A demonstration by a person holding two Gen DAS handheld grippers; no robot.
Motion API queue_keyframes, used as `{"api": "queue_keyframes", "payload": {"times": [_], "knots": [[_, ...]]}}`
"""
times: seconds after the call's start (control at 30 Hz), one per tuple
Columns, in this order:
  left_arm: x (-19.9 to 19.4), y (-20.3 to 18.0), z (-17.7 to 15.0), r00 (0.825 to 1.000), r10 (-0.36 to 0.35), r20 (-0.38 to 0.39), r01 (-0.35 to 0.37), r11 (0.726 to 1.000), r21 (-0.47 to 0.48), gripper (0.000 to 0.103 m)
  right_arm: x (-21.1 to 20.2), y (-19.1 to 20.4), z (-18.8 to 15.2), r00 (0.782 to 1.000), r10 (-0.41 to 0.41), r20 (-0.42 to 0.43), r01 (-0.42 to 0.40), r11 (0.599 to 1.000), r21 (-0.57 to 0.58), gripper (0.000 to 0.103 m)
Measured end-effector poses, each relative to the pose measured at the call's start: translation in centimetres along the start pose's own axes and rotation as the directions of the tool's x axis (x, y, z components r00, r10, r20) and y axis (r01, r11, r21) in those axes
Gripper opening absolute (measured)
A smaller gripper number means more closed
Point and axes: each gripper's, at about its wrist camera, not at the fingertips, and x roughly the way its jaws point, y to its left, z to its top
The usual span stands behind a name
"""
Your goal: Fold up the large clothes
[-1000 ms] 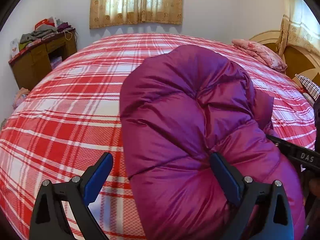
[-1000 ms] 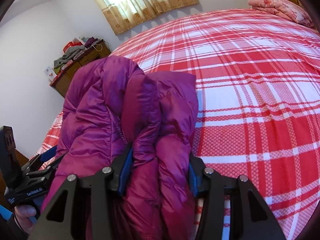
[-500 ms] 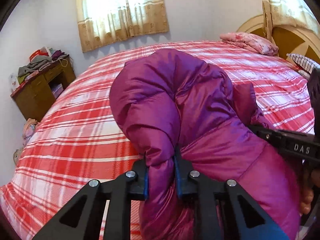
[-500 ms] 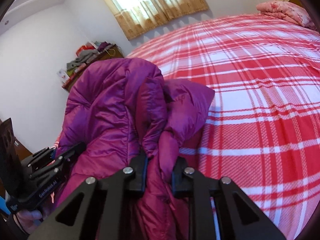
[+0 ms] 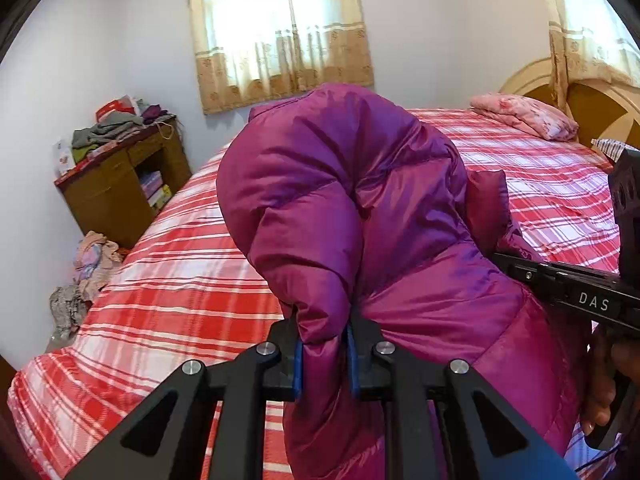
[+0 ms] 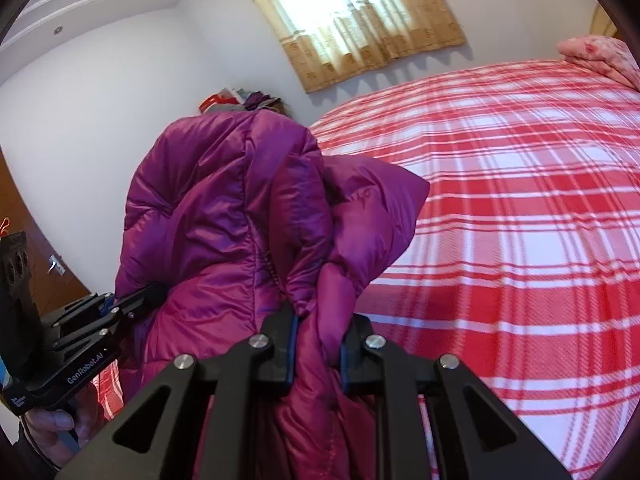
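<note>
Showing "DAS" (image 5: 593, 303) and "GenRobot.AI" (image 6: 85, 372) lettering, right gripper (image 6: 318, 354) and left gripper (image 5: 323, 360) fingers clench the puffy, glossy magenta quilted jacket (image 5: 360, 200) above the red-plaid bed (image 5: 180, 280).

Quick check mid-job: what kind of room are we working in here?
A bedroom, most likely: a large bed with a red plaid cover, a wooden headboard, a folded pink quilt and a curtained window.

The right gripper (image 5: 592, 300) had "DAS" in white letters on its black side, and the left gripper (image 6: 80, 360) said "GenRobot.AI".
</note>
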Motion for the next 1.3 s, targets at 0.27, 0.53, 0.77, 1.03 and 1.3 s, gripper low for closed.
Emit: {"api": "queue_keyframes", "payload": {"times": [0.27, 0.53, 0.77, 1.03, 1.3], "knots": [[-1.0, 4.4, -1.1, 0.999, 0.046, -0.014, -0.046, 0.997, -0.055, 0.015, 3.0, 3.3, 1.1, 0.998, 0.047, -0.038, -0.049, 0.997, -0.062, 0.017], [-1.3, 7.9, -2.1, 0.996, 0.080, -0.034, -0.083, 0.991, -0.107, 0.015, 5.9, 5.5, 1.7, 0.993, 0.074, -0.087, -0.084, 0.990, -0.112, 0.017], [-1.1, 10.4, -3.1, 0.994, 0.094, -0.050, -0.101, 0.984, -0.149, 0.015, 8.4, 6.8, 1.8, 0.989, 0.083, -0.126, -0.101, 0.985, -0.140, 0.017], [-0.2, 12.3, -4.5, 0.991, 0.106, -0.082, -0.119, 0.977, -0.177, 0.015, 11.5, 7.5, 1.7, 0.982, 0.081, -0.173, -0.109, 0.982, -0.157, 0.017], [0.8, 13.4, -5.6, 0.989, 0.101, -0.105, -0.119, 0.975, -0.189, 0.015, 13.5, 7.1, 1.0, 0.975, 0.075, -0.212, -0.108, 0.983, -0.149, 0.017]]}}
